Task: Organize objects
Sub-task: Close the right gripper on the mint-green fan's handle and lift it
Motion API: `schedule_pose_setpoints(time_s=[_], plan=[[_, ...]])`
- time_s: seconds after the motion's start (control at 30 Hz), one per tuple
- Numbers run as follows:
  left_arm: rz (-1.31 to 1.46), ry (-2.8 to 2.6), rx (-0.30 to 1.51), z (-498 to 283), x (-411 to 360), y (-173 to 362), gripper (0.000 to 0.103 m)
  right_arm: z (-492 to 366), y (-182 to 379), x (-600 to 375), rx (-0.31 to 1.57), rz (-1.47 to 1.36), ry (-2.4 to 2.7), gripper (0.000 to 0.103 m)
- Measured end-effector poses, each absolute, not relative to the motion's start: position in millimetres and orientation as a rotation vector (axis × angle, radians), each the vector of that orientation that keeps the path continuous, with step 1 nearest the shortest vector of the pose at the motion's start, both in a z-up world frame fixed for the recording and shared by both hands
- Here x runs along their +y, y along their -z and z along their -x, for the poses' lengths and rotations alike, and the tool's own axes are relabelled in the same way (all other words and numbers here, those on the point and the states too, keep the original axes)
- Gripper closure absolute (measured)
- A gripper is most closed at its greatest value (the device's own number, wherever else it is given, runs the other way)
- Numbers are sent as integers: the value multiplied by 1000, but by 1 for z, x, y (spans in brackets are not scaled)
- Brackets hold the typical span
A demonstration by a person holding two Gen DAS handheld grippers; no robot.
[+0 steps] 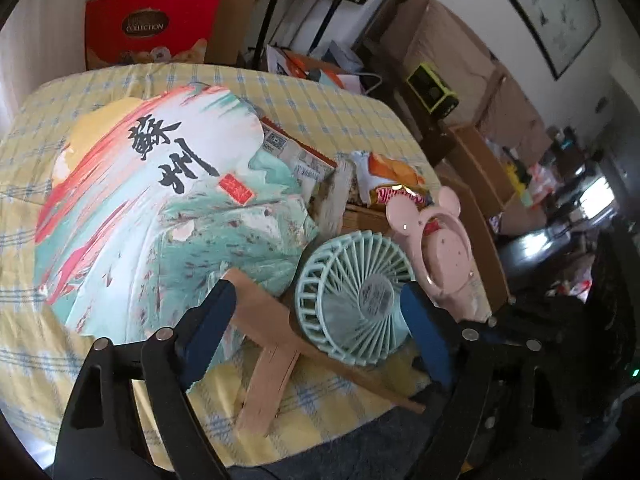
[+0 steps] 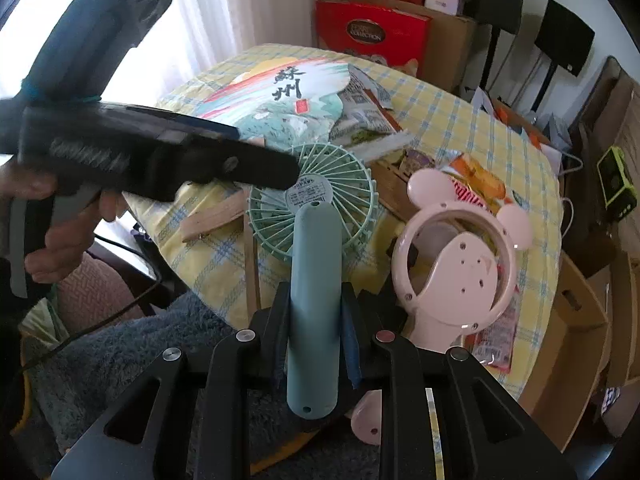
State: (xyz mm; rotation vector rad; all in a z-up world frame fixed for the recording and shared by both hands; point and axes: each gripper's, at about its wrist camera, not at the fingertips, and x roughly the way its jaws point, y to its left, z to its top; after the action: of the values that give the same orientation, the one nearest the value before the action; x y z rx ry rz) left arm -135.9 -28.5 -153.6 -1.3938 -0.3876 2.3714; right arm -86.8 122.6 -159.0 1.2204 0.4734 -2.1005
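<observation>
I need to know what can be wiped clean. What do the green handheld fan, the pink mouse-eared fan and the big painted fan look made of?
Green handheld fan: matte moulded plastic, thin grille ribs.
Pink mouse-eared fan: smooth, slightly glossy plastic with screw holes.
Big painted fan: probably printed paper or silk with a flat wooden handle; the views leave that open.

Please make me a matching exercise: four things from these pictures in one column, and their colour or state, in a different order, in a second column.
1. mint fan
2. mouse-ear fan
3. paper fan
4. gift box

a. red, standing behind the table
b. pink, lying on the table
c. handle clamped in the right gripper
d. painted, with black characters

Pairs: 1-c, 2-b, 3-d, 4-a
</observation>
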Motion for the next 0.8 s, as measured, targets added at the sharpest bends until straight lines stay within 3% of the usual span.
schedule_pose_setpoints(time_s=[0.1,0.33,0.5,0.8], plan=[[1377,-2353,-349,139,-21,152,36,86,162,123,478,-1219,2105,81],[1372,-2296,-242,135,7,153,38,86,166,124,516,-1183,2113,80],[1373,-2277,-395,136,-7,153,38,82,165,128,532,-1114,2162,80],[1301,-2222,-706,122,-61,129,36,85,110,136,326,-955,2240,81]])
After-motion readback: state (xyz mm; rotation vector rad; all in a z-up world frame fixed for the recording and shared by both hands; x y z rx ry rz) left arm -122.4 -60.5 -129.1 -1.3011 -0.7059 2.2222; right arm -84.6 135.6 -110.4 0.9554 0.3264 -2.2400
